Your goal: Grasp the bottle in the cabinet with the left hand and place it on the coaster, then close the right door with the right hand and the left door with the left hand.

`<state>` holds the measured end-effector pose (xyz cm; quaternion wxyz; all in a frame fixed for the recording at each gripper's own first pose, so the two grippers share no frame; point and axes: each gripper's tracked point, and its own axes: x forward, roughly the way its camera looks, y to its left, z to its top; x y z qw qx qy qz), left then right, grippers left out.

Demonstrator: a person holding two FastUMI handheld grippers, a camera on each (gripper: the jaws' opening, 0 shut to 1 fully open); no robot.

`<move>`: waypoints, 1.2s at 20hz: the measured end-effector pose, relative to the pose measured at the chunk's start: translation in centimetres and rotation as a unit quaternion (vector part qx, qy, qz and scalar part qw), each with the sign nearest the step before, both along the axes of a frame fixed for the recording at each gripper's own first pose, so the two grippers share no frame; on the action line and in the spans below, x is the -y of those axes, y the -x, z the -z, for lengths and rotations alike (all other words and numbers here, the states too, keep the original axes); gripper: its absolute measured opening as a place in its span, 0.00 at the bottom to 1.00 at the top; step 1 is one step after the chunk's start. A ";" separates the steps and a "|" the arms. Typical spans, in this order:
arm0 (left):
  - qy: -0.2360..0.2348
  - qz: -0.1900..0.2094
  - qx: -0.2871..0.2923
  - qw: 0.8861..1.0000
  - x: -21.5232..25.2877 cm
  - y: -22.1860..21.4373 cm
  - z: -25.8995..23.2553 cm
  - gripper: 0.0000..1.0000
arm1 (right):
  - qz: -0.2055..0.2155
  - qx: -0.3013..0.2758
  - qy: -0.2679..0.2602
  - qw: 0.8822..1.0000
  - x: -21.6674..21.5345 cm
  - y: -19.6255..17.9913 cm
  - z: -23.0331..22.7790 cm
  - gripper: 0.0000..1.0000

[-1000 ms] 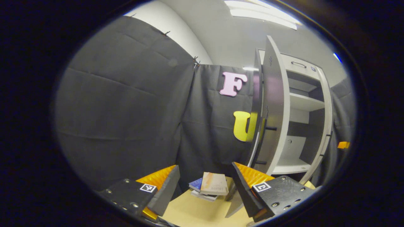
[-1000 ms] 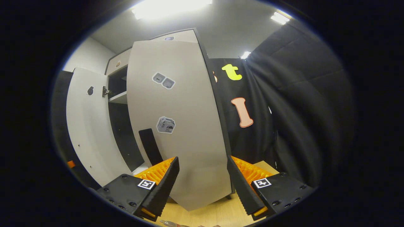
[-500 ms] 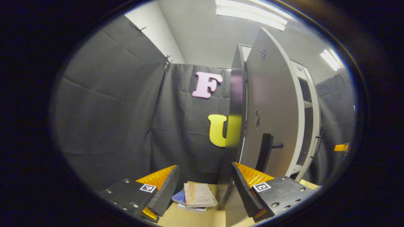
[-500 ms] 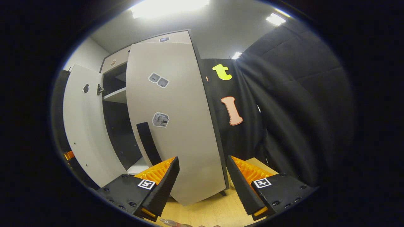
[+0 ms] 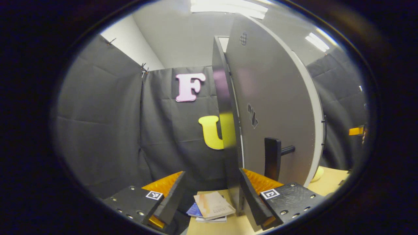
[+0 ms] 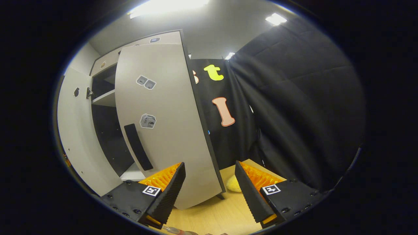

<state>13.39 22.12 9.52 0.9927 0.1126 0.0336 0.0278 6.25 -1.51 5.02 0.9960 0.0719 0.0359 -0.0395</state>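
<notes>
While the left tool (image 5: 209, 192) stands with fingers apart, the left door (image 5: 274, 107) rises just beside its right finger, books (image 5: 210, 205) lying on the desk (image 5: 329, 178) ahead. From the right gripper view, the right tool (image 6: 209, 192) gapes empty before the half-open right door (image 6: 163, 124).

Around me the booth's black cloth wall (image 5: 107, 124) hangs in soft folds, clipped at its top edge to a white wall (image 5: 130, 42) behind it. Above the cloth the grey ceiling (image 6: 209, 29) carries long bright light panels (image 6: 163, 6), with a smaller lamp (image 6: 276, 19) farther right of them. Below the cloth lies the pale wooden worktop (image 6: 215, 215). Against the foot of the cloth on that worktop sits a small stack of books (image 5: 210, 207), and something yellow, perhaps a soft cloth, lies nearby (image 6: 232, 184).
</notes>
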 end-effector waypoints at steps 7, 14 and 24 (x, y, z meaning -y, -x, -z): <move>0.050 0.007 -0.023 0.998 3.1 -0.8 0.9 0.94 | -0.009 -0.018 0.006 1.000 1.3 -1.4 0.8 0.97; 0.043 -0.016 -0.007 0.999 10.0 -1.3 1.6 0.96 | -0.022 -0.027 -0.007 0.999 3.2 -3.4 1.0 0.97; 0.055 0.009 -0.014 0.998 18.1 -4.4 3.6 0.97 | -0.010 -0.040 -0.022 0.999 7.2 -3.0 1.5 0.97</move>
